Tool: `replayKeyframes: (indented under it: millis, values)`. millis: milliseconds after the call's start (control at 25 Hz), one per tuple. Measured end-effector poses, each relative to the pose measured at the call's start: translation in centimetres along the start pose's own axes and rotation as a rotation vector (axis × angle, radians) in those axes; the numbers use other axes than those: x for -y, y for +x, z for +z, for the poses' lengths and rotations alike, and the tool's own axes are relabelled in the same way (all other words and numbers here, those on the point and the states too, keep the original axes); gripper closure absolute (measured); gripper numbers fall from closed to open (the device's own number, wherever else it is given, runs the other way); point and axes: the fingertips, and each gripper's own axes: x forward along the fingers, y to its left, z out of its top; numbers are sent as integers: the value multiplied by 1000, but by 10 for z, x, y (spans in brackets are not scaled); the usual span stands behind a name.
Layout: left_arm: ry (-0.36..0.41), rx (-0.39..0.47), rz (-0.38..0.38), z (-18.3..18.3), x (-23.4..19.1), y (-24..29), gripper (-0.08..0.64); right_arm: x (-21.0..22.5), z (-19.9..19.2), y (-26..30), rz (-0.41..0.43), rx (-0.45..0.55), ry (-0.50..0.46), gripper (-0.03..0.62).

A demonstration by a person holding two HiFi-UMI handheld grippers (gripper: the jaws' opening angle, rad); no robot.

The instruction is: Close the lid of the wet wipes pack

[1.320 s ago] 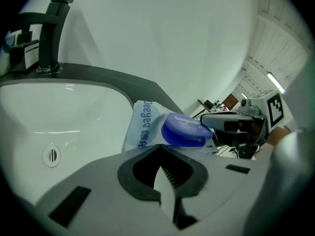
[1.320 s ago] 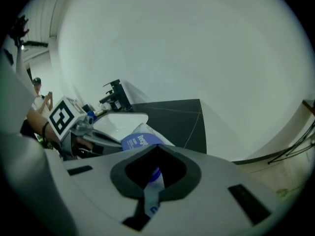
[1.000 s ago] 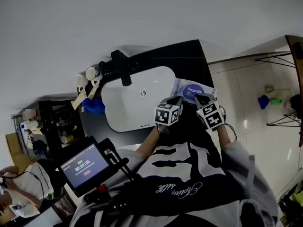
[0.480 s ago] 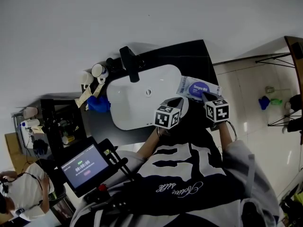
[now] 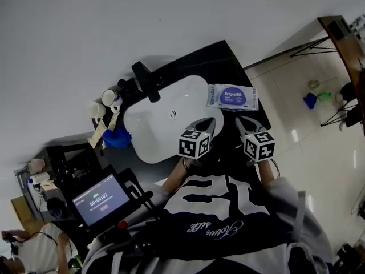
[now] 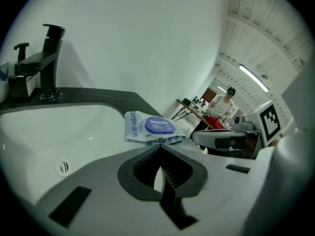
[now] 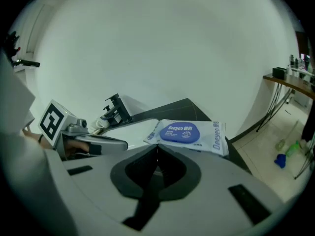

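Both tools hover side by side over the front edge of the bench, short of the pack and touching nothing: the left hand-held gripper has its jaws pressed together with nothing between them, and the right hand-held gripper is the same. Just beyond their tips the wet wipes pack lies flat on the dark bench at the right rim of the white basin, its blue oval lid lying flat on top. A black tap stands behind the basin.
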Motion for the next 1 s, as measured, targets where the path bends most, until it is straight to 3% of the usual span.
replayKeyframes:
  millis: [280,480,760,1000]
  values:
    - [43,-57,-110,-29,40,-5,561,-8,-41,-52,-87,51,94,592]
    - [80,-70,-138,-40,66,-12,561,-9,-58,-91,-134,100,154,592]
    - [104,0,-137,-56,120,-39,561,-18,-82,-164,-123,223,220,592]
    - [16,67,-134,-109,176,-91,561,-40,-142,-221,-94,229,232,592]
